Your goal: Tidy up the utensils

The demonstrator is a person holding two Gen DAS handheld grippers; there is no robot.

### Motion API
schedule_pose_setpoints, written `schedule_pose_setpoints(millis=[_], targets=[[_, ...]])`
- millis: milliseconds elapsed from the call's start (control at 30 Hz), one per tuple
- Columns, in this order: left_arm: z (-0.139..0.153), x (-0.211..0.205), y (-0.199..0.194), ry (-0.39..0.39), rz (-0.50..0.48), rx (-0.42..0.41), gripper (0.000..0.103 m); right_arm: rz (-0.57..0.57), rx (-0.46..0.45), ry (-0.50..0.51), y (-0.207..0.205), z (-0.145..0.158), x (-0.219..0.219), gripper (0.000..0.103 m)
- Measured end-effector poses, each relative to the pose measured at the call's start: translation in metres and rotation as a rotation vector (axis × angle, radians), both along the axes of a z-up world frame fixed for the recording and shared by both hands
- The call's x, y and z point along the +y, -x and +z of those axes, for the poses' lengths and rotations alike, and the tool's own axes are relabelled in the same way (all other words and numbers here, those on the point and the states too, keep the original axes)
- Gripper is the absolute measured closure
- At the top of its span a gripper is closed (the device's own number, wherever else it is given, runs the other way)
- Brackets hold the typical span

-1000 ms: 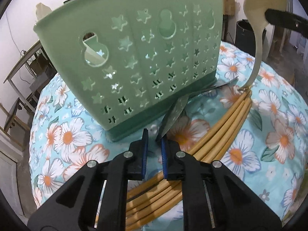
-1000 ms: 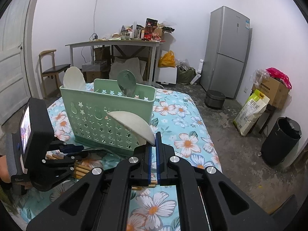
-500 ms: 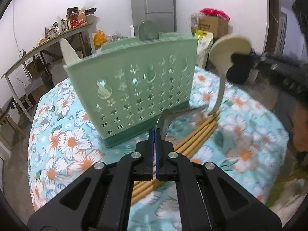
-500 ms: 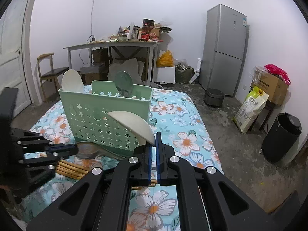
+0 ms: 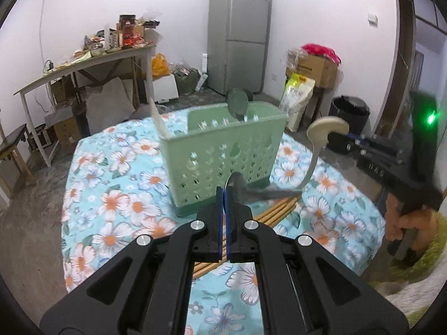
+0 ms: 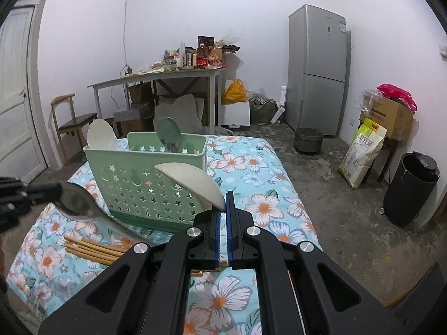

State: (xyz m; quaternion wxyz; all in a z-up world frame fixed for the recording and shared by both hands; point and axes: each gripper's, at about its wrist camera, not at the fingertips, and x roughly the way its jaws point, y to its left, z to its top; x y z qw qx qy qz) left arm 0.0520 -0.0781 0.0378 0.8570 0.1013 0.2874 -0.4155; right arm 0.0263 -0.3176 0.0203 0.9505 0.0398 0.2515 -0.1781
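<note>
Two utensils are in the air at once; the left hand-held gripper [image 5: 224, 195] is clamped narrow on the bowl of a grey metal spoon [image 6: 76, 203], whose handle slants down toward the right, and the right hand-held gripper [image 6: 222, 209] is closed on a cream plastic rice paddle [image 6: 192, 182]. Both hang in front of the pale green perforated plastic caddy [image 6: 145, 180], which stands upright on the floral blue cloth [image 6: 268, 184] of the tabletop; a white paddle [image 6: 100, 138] and a dark green round-headed utensil [image 6: 168, 134] already stand inside it. A bundle of tan bamboo chopsticks [image 6: 92, 247] lies on the cloth just in front of the caddy's base.

To do this step well, I judge each utensil should be turned handle-down and brought over the rim before release; one at a time is safer, so the grippers do not cross; the spoon's handle needs swinging clear of the chopsticks; the light caddy could tip if a handle catches its wall, so lower straight and let go only once the handle sits in a compartment.
</note>
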Motion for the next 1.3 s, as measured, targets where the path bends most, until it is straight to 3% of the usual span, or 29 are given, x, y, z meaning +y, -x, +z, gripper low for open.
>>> schedule_pose_setpoints(millis=[333,500,600,800,1033,1133,1233,1267,1300], targets=[[0.067,0.036,-0.004,0.135,0.075,-0.089,0.103,0.005,-0.039,-0.024,0.008,0.007,-0.004,0.099],[0.099,0.051,-0.010,0.162,0.137,-0.179,0.103,0.008,-0.064,-0.026,0.012,0.012,-0.005,0.099],[0.110,0.054,-0.016,0.134,0.185,-0.244,0.103,0.012,-0.070,-0.030,0.012,0.014,-0.006,0.099],[0.105,0.037,-0.034,-0.033,0.255,-0.335,0.103,0.012,-0.064,-0.040,0.010,0.012,-0.006,0.099],[0.083,0.005,-0.040,-0.162,0.228,-0.386,0.103,0.012,-0.050,-0.044,0.007,0.010,-0.006,0.099],[0.074,-0.004,-0.044,-0.167,0.192,-0.352,0.102,0.013,-0.045,-0.042,0.006,0.009,-0.007,0.099],[0.067,-0.005,-0.049,-0.117,0.169,-0.299,0.101,0.012,-0.045,-0.041,0.006,0.009,-0.007,0.099],[0.067,-0.003,-0.051,-0.084,0.158,-0.264,0.099,0.011,-0.046,-0.040,0.006,0.009,-0.007,0.099],[0.067,-0.001,-0.054,-0.051,0.156,-0.231,0.090,0.011,-0.047,-0.041,0.006,0.009,-0.007,0.099]])
